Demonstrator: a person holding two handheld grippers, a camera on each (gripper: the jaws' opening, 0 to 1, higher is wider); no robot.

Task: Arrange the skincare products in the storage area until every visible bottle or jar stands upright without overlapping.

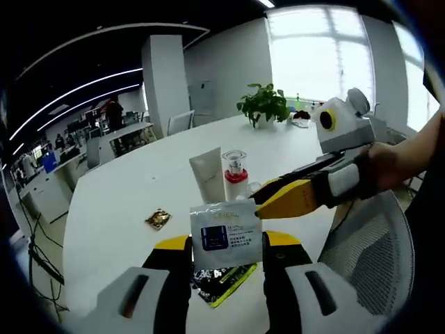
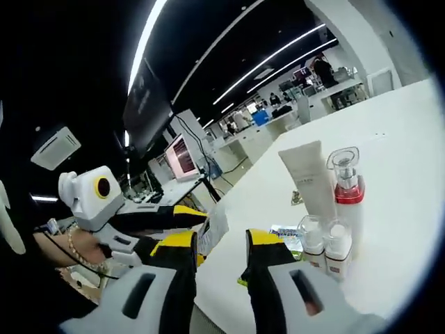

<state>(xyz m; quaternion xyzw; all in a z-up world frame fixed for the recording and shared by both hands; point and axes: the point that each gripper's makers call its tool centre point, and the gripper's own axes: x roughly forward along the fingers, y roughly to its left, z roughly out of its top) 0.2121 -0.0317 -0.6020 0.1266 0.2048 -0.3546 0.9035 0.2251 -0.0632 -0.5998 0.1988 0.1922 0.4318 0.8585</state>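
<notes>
My left gripper [image 1: 227,245] is shut on a white sachet [image 1: 225,229] with a blue square print, held up above the white table [image 1: 125,202]. Edge-on in the right gripper view, the sachet [image 2: 213,228] sits at the left gripper's yellow tips. My right gripper [image 2: 220,259] is open with nothing between its jaws; it reaches in from the right [image 1: 259,197] just behind the sachet. A white tube [image 1: 208,174] [image 2: 310,182] and a red-and-clear bottle [image 1: 235,175] [image 2: 347,189] stand upright together. Two small clear bottles [image 2: 324,243] stand in front of them.
A green-and-black sachet [image 1: 224,284] [image 2: 286,232] lies flat on the table below the held one. A small gold packet [image 1: 158,219] lies to the left. A potted plant [image 1: 263,104] stands at the far edge. A mesh chair back [image 1: 368,243] is at the right.
</notes>
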